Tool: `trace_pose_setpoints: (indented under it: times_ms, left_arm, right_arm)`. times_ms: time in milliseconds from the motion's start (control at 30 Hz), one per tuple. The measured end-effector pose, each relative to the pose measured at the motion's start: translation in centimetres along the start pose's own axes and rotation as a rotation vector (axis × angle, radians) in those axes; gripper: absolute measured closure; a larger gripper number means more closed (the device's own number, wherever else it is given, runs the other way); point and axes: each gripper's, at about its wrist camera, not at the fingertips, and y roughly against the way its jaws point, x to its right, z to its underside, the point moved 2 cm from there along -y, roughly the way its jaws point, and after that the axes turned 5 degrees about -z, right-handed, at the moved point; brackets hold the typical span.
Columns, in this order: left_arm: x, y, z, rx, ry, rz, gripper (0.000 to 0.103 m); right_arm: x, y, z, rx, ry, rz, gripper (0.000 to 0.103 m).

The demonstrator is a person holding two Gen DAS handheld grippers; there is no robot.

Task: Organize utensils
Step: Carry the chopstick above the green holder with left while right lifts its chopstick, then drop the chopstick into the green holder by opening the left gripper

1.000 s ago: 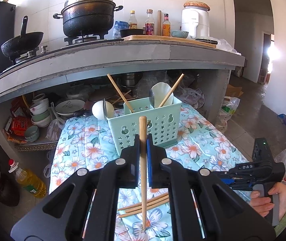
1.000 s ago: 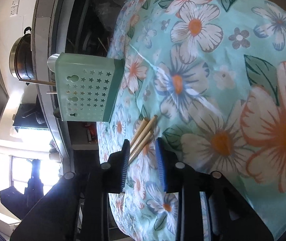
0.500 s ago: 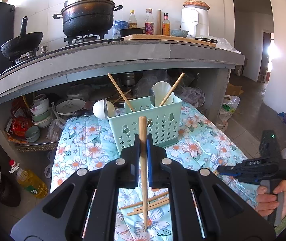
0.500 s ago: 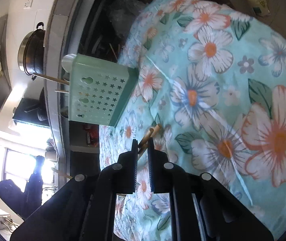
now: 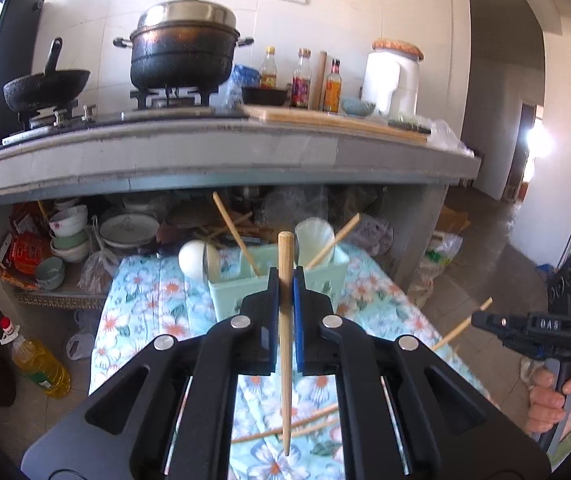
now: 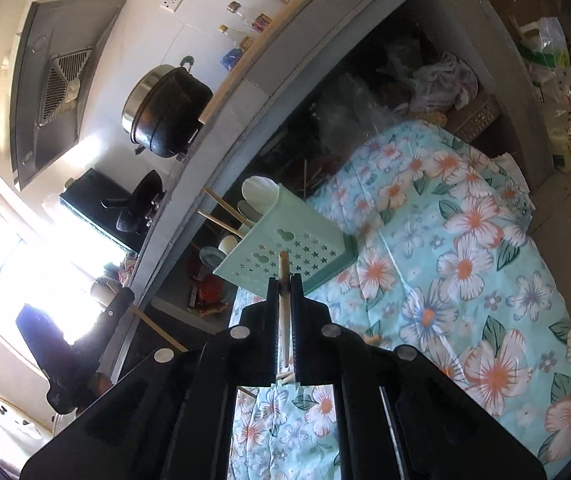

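Lifted off the cloth, the right hand-held gripper (image 6: 285,280) has just clamped one chopstick (image 6: 284,280); the left hand-held gripper (image 5: 285,276) grips another chopstick (image 5: 285,320).

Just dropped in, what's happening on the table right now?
A person is sorting chopsticks into the green utensil holder. The left gripper is shut on one chopstick. The right gripper, jaws just closed, grips another chopstick. Loose chopsticks lie on the floral cloth.
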Motion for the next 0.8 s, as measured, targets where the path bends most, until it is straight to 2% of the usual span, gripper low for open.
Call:
trace_pose_setpoints:
  times_ms: [200,300,367,567,800]
  left_arm:
    - [0.0,0.4,-6.3,0.186,0.048,-0.007,0.098]
    - [-0.1,-0.5,-9.4,0.264,0.082,-0.011,0.098]
    - [0.2,-1.9,-10.9,0.302,0.086,-0.046,0.098]
    - [0.3,-7.9,-12.8,0.277,0.126,-0.096,0.098]
    - [-0.3,-13.5,-10.9,0.208,0.137,-0.153,0.098]
  right_arm:
    - [-0.6,1.3,-0.9,0.036,0.020,-0.012,0.097]
    - [-0.9,1.7,-1.0,0.046,0.025,-0.018,0.097]
    - [-0.9,1.8,-1.0,0.052,0.030,-0.016,0.097]
    - [-0.3,1.8,-1.2,0.050,0.017,-0.004,0.097]
    - [0.2,1.9,-1.3,0.054,0.003,0.001,0.097]
